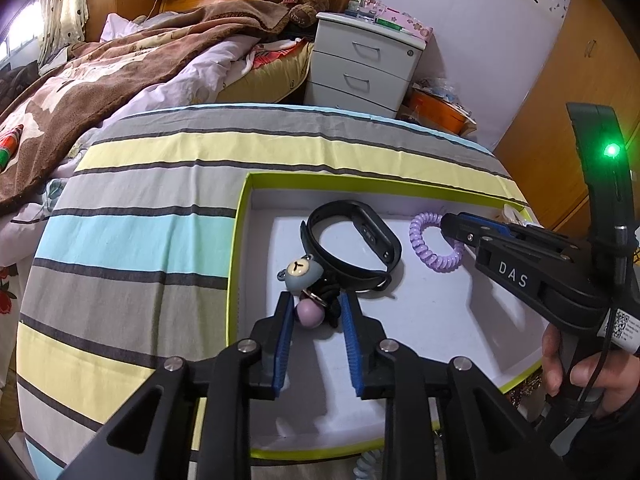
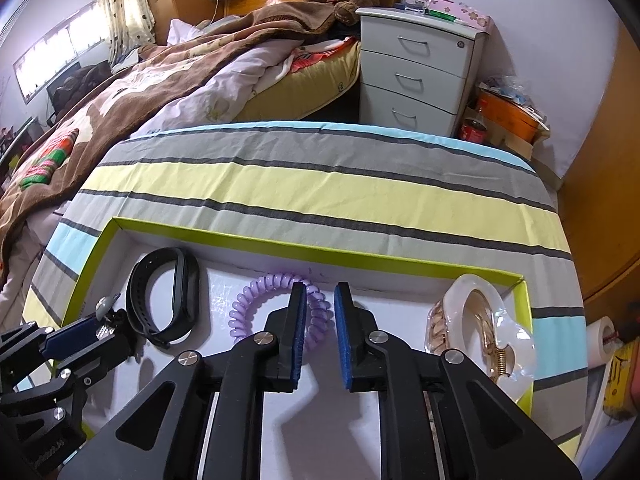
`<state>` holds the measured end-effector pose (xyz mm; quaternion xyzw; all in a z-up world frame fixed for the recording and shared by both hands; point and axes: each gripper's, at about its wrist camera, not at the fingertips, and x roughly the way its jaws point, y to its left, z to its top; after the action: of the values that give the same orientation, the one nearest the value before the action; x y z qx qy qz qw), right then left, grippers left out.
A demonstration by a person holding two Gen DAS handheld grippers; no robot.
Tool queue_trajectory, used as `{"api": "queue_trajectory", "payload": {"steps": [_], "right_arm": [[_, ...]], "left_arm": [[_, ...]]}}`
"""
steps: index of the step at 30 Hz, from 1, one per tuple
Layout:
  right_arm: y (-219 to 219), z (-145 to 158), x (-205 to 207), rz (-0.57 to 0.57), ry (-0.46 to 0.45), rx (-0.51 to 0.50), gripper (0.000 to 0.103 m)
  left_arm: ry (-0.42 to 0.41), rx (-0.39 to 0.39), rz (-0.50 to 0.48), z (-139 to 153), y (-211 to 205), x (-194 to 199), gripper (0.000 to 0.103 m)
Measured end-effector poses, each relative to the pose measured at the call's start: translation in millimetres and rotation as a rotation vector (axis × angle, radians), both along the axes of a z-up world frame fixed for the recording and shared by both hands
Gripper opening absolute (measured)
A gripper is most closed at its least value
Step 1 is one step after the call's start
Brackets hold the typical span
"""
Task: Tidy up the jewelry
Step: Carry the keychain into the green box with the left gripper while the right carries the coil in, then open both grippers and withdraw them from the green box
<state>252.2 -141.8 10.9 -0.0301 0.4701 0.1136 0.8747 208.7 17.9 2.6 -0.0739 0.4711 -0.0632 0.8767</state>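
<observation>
Bear charm hair tie [image 1: 304,280] lies in the green-edged box [image 1: 240,216], right between the left gripper's [image 1: 316,312] spread jaws, not pinched. Purple coil hair tie [image 2: 280,308] lies just past the right gripper [image 2: 320,312], whose jaws stand slightly apart.

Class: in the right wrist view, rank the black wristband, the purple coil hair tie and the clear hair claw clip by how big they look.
1. clear hair claw clip, though it lies nearest the camera
2. black wristband and purple coil hair tie: too alike to rank
</observation>
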Motion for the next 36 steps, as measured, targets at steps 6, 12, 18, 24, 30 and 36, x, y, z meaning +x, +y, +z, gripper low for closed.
{"api": "queue_trajectory", "payload": {"steps": [6, 12, 18, 24, 30, 36], "right_arm": [[-1.7, 3.7, -2.6, -0.006, -0.009, 0.007, 0.022], [-2.9, 11.6, -10.0, -0.013, -0.026, 0.017, 0.029], [-5.1, 26.9, -24.3, -0.020, -0.058, 0.040, 0.030], [-9.5, 40.3, -44.6, -0.028, -0.088, 0.060, 0.033], [-12.5, 55.5, -72.3, -0.033, -0.130, 0.088, 0.034], [-20.2, 64.4, -107.2, -0.032, -0.167, 0.114, 0.040]], "left_arm": [[-0.009, -0.002, 0.003, 2.8, -0.1, -0.8, 0.040], [-0.014, -0.006, 0.011, 6.1, 2.9, -3.8, 0.043], [-0.043, 0.000, 0.011, 17.7, 2.8, -13.8, 0.048], [-0.085, 0.014, 0.013, 32.6, 3.3, -30.8, 0.053], [-0.124, 0.023, 0.010, 46.5, 4.7, -52.8, 0.055], [-0.157, 0.022, 0.016, 56.4, 11.4, -78.1, 0.056]]}}
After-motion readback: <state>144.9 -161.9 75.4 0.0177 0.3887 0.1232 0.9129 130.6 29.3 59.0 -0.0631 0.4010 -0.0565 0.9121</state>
